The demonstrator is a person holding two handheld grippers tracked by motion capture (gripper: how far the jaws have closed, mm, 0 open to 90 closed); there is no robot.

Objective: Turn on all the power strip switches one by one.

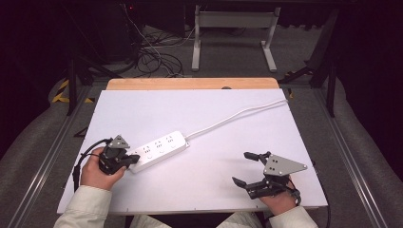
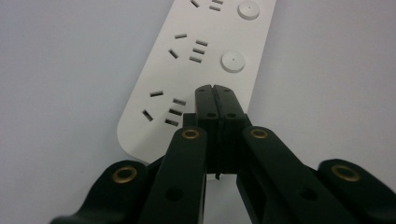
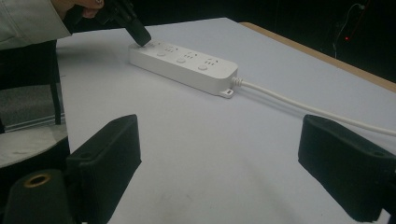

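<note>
White power strip [image 1: 159, 150], 3 sockets, 3 round buttons, cord attached

Left tool [image 1: 135, 159] jaws together, right tool [image 1: 247, 168] jaws wide apart

A: Bright, even light on the white table [image 1: 199, 114], and the surroundings drop off into near black.

B: Soft shadows only, no hard glare. In the left gripper view the near jaws blur, while the power strip [image 2: 196, 60] stays fairly sharp, slightly grainy.
</note>
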